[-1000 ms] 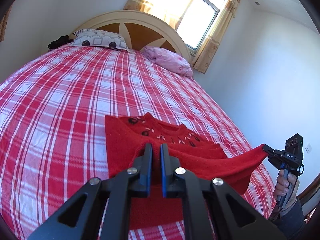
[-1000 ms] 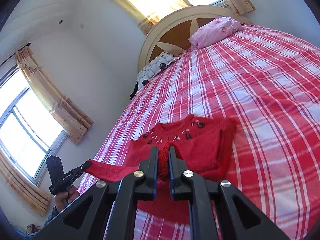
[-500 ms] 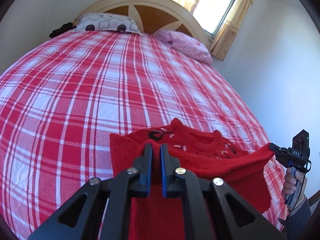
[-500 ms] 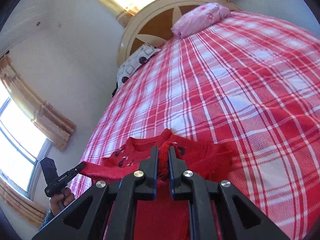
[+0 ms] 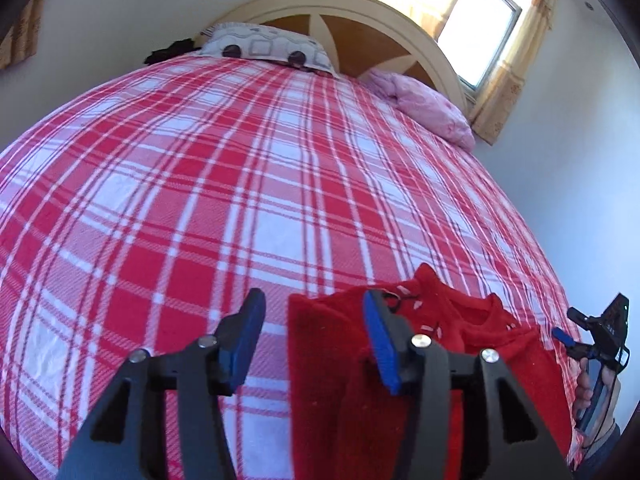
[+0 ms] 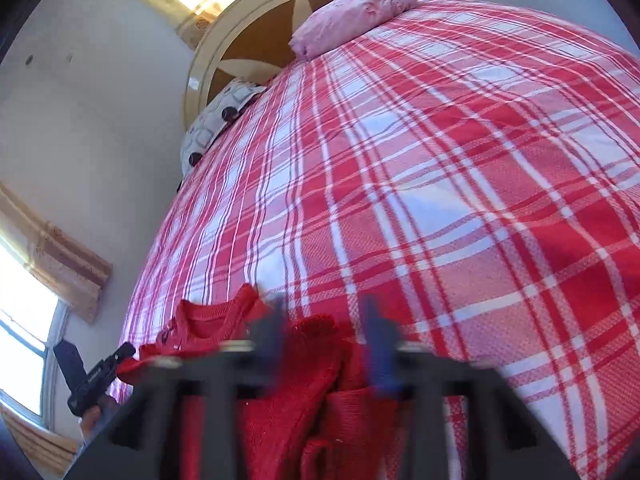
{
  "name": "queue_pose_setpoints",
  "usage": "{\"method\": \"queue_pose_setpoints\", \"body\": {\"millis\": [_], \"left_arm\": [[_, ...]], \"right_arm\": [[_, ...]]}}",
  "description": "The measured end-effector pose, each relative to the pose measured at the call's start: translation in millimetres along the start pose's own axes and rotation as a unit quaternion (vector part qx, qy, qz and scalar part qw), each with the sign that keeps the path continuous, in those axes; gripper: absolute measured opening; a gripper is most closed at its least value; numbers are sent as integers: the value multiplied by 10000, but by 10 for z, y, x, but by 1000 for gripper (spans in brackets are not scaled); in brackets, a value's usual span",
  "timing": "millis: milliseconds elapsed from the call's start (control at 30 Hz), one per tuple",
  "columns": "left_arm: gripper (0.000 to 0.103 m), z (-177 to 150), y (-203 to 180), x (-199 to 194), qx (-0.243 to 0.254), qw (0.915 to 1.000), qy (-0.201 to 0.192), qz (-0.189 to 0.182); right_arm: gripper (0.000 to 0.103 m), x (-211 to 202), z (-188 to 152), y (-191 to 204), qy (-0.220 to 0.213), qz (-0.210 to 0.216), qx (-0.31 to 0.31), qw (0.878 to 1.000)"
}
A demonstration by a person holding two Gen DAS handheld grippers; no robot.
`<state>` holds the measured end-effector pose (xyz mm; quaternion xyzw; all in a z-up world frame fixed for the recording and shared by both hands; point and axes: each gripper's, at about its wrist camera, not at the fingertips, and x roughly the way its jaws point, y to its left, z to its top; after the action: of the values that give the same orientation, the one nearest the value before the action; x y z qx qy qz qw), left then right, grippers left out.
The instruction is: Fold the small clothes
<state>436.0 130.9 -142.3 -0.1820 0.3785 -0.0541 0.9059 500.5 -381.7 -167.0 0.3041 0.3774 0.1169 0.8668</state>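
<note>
A small red knitted sweater lies folded on the red-and-white plaid bedspread, its collar with small decorations toward the headboard. My left gripper hovers low over the sweater's left edge. Its jaws are opening, and the blue pads stand apart without pressing the cloth. In the right wrist view my right gripper is blurred, its jaws are opening, and the red knit lies loose between them. A hand holds each gripper: the right gripper shows at the sweater's right end, the left gripper at its left.
At the bed's head stand a cream arched headboard, a grey patterned pillow and a pink pillow. A dark item lies beside the grey pillow. A curtained window and white walls surround the bed.
Both grippers came down and forward, carrying the sweater's lower edge up toward its collar. Both were shut on the red knit, and now both have let go with jaws apart.
</note>
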Motion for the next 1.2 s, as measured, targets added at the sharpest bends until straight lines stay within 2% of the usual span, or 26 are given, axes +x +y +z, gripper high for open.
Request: {"method": "queue_pose_setpoints", "body": {"millis": [133,267,433,500,533,633,700,733,833,1000,1067,1133,1200], "left_arm": [[55,-88,-14,-169,150,9999,14,7],[74,-291,-153,-359,518,9986,16,40],[82,-616,-295,-517,953,9952,182,158],[94,-740,-321,-556,1058,9939,233,225],[95,-794,-322,-567,1078,9936,256,223],[95,-948,-297,-519,1114,9921,416,390],[96,-1021,-259,-387,1124,9897,649,607],[96,-1040,-220,-339,1060,9900,710,595],[97,-1012,-122,-349,724,9939,708,443],[98,-986,-139,-586,849,9939,415,573],[100,-987,-107,-633,851,9934,304,703],[100,-999,-68,-608,847,9922,368,832],[100,-1035,-41,-606,811,9927,404,791]], "right_arm": [[81,-181,-61,70,-63,30,-187,9998],[81,-347,-307,263,66,-74,-593,9982],[81,-562,-795,430,442,-134,-970,9942],[81,-631,-999,463,615,-262,-1111,9916],[81,-655,-1080,472,654,-311,-1180,9904],[81,-698,-1348,491,783,-464,-1460,9851],[81,-616,-1485,466,961,-800,-1644,9784],[81,-583,-1535,441,967,-940,-1694,9763],[81,-622,-1577,459,868,-1011,-1773,9751],[81,-855,-1575,556,721,-943,-1609,9798],[81,-945,-1623,659,588,-1030,-1812,9763],[81,-976,-1661,788,530,-1084,-2030,9717],[81,-995,-1728,941,485,-1076,-2255,9671]]}}
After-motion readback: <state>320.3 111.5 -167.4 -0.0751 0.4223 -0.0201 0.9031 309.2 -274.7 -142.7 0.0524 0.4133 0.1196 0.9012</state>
